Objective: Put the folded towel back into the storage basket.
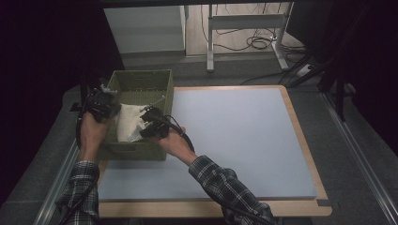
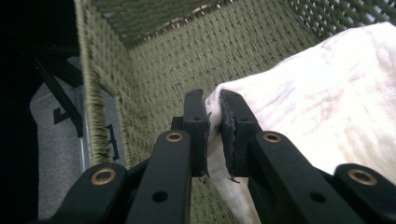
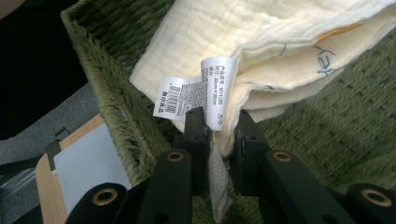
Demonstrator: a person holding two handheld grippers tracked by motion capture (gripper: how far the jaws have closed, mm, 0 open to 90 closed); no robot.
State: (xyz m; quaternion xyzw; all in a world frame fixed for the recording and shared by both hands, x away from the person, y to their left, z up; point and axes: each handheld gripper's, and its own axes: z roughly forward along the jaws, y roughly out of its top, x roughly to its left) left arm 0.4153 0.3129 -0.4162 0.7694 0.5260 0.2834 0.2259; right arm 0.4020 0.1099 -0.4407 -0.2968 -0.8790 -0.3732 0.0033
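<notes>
Left gripper (image 1: 104,106): was over the basket's left side in the high view; in the left gripper view (image 2: 213,130) the jaws were nearly closed, pinching a corner of the cloth between the pads
Right gripper (image 1: 151,123): was over the basket's near right part; in the right gripper view (image 3: 220,149) the jaws were close together, clamped on the cloth's edge right by the tags
Cloth (image 1: 127,121): cream, folded, was inside the basket, at its near half; layered edges visible in the right gripper view (image 3: 261,46); looked white in the left gripper view (image 2: 322,107)
Tags (image 3: 196,95): white care labels, printed text and a barcode, stuck up just above the right jaws
Basket (image 1: 141,77): green woven, sat at the table's far left corner
Table (image 1: 234,136): pale blue top, wood edging
</notes>
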